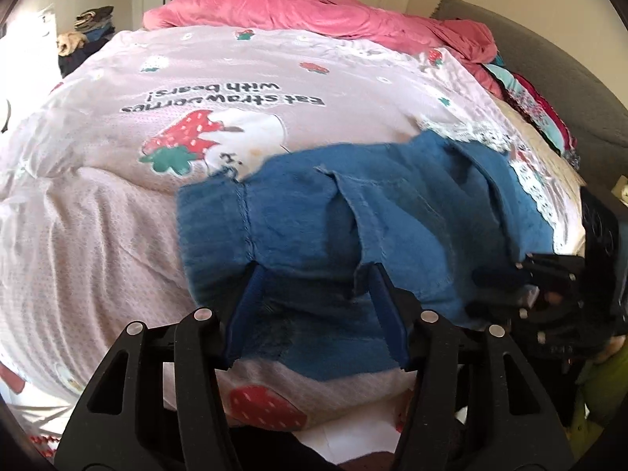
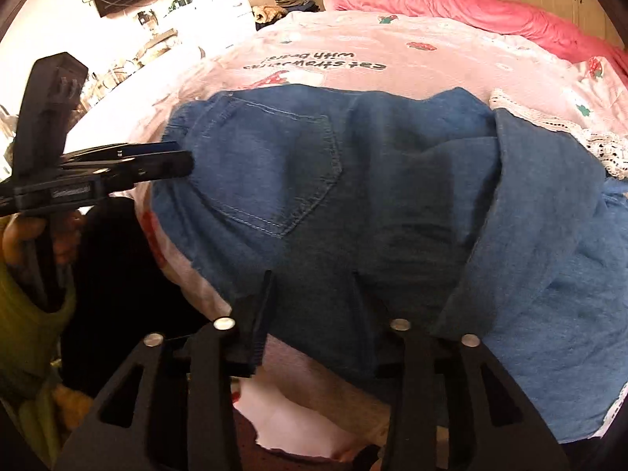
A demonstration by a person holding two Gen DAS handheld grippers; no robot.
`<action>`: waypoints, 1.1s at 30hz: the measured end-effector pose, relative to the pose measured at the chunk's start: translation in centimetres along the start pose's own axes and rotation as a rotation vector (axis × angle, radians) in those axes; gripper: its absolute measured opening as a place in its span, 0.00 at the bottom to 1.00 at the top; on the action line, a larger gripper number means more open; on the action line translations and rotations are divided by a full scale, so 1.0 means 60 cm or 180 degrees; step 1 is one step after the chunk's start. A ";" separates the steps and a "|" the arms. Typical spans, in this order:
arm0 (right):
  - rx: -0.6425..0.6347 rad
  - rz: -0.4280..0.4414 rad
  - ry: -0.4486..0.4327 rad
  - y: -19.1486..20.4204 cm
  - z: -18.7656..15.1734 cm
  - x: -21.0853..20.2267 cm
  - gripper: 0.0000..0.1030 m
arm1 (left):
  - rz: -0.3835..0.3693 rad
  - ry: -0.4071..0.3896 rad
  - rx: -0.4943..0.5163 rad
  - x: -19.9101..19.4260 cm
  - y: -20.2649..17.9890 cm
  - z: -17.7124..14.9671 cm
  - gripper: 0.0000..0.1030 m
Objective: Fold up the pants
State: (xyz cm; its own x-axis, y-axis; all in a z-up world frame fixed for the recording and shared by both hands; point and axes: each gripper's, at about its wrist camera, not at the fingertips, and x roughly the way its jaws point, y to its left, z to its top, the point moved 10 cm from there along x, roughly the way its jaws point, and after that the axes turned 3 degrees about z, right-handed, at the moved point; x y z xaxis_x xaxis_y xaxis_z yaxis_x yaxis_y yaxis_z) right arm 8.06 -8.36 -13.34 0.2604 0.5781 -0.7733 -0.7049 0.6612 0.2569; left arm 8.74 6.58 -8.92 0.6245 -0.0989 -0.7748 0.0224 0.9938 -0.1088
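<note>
Blue denim pants (image 1: pixel 392 204) (image 2: pixel 392 180) lie bunched on a pink strawberry-print bed cover (image 1: pixel 196 78) (image 2: pixel 392 47), back pocket (image 2: pixel 274 172) facing up. My left gripper (image 1: pixel 314 272) (image 2: pixel 176 159) is at the ribbed waistband (image 1: pixel 208 227). Its jaws stand apart, denim lies between the blue pads, and cloth covers the tips. My right gripper (image 2: pixel 312 274) (image 1: pixel 482 290) sits at the near edge of the pants below the pocket. Its jaws are apart over the denim, and a fold hides the right fingertip.
A pink quilt (image 1: pixel 314 11) (image 2: pixel 471 4) is heaped at the far end of the bed. A grey headboard (image 1: pixel 569 78) and a pile of colourful clothes (image 1: pixel 530 106) are on the right. A hand (image 2: pixel 23 235) in a green sleeve holds the left gripper.
</note>
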 end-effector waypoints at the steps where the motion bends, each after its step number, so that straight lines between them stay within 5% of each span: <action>1: -0.0024 -0.0032 0.0009 0.001 -0.001 0.006 0.42 | 0.0014 0.0016 -0.0004 0.006 0.004 0.002 0.47; 9: -0.0005 0.0016 -0.0094 0.002 0.004 -0.027 0.43 | -0.0030 0.0071 -0.0092 0.005 0.005 0.010 0.48; 15: 0.0208 -0.0209 -0.0409 -0.065 0.013 -0.119 0.47 | 0.0072 -0.0125 -0.0082 -0.052 -0.003 0.029 0.61; 22: 0.0615 -0.0629 -0.0652 -0.173 0.013 -0.187 0.54 | -0.0296 -0.0181 0.0172 -0.063 -0.093 0.049 0.62; 33: 0.0775 -0.0919 -0.0654 -0.256 0.056 -0.205 0.61 | -0.0965 0.0248 0.0591 0.009 -0.269 -0.001 0.62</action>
State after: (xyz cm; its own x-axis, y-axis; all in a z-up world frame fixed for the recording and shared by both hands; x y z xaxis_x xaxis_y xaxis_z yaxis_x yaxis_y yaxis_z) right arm 17.89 -24.03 -5.82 0.5676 0.4196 -0.7083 -0.4138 0.8892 0.1952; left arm 8.67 -9.52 -7.61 0.5065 -0.3868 -0.7706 0.3432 0.9103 -0.2314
